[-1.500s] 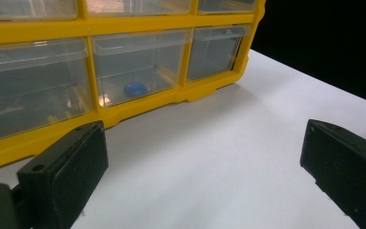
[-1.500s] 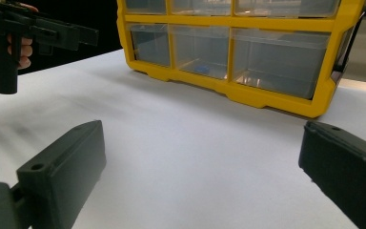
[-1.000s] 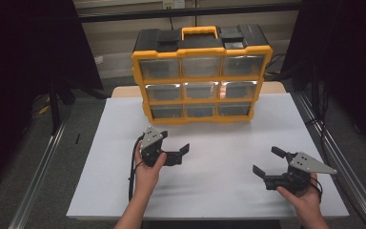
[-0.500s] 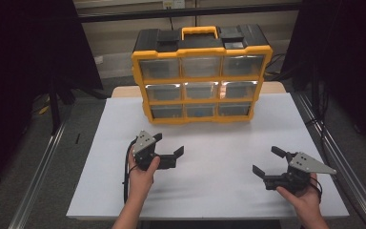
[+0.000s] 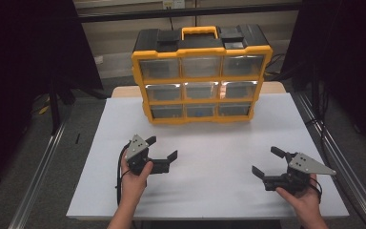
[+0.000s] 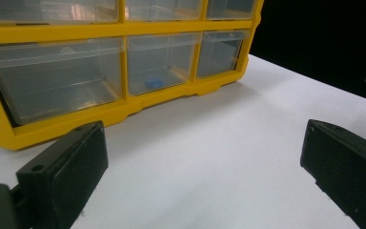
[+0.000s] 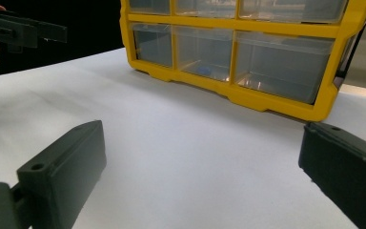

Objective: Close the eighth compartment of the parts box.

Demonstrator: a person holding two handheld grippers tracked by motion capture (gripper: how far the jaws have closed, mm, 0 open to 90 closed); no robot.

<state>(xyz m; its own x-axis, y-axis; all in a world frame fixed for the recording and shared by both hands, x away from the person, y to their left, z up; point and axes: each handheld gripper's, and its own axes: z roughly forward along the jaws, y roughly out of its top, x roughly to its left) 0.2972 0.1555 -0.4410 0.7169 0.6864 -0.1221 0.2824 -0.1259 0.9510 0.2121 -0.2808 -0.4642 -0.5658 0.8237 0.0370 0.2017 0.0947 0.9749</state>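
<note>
Yellow drawer organizer (image 5: 201, 76) stands at the far edge of the white tabletop (image 5: 219, 162), dark curtains on both sides; a small blue piece (image 6: 153, 82) lies in its bottom middle drawer. Left gripper (image 5: 163, 153) and right gripper (image 5: 267, 162) hover near the table's front, jaws spread wide, holding nothing.

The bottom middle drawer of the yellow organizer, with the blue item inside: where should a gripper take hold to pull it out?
Probably the front lip of the bottom middle drawer, approached straight from the front with the open left gripper. The organizer faces the person, so only the drawer's front is reachable.
</note>
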